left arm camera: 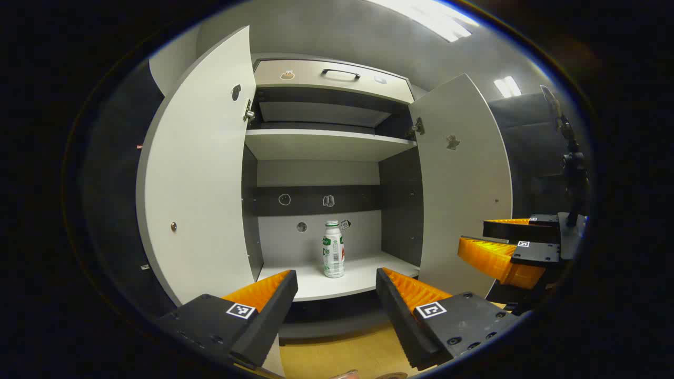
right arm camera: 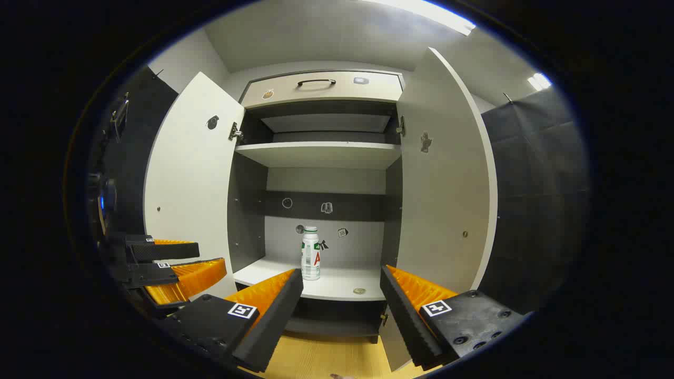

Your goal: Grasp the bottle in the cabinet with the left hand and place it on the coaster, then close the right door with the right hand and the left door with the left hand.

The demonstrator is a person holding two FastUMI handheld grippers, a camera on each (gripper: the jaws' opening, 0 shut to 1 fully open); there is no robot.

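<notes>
left gripper view puts the bottle point(left arm camera: 333, 249) dead ahead, upright on the lower shelf point(left arm camera: 363, 279) of the cabinet point(left arm camera: 326, 142), a little back from the shelf's front edge and apart from both side walls. my left claw point(left arm camera: 337, 295) is released, fingers spread wide and holding nothing, well short of the shelf. my right claw point(right arm camera: 341, 295) is released too, also empty, waiting beside it.

i judge this the first step: the reach for the bottle, not yet begun in earnest. next i need to go straight in, level with the bottle's body, and straddle it before clenching.

room is good: the left door point(left arm camera: 200, 173) and right door point(left arm camera: 463, 179) both stand wide open, the upper shelf sits high above the cap, and the only tight line is the shelf's front lip (come in above it). i can't pick out the coaster for certain.
</notes>
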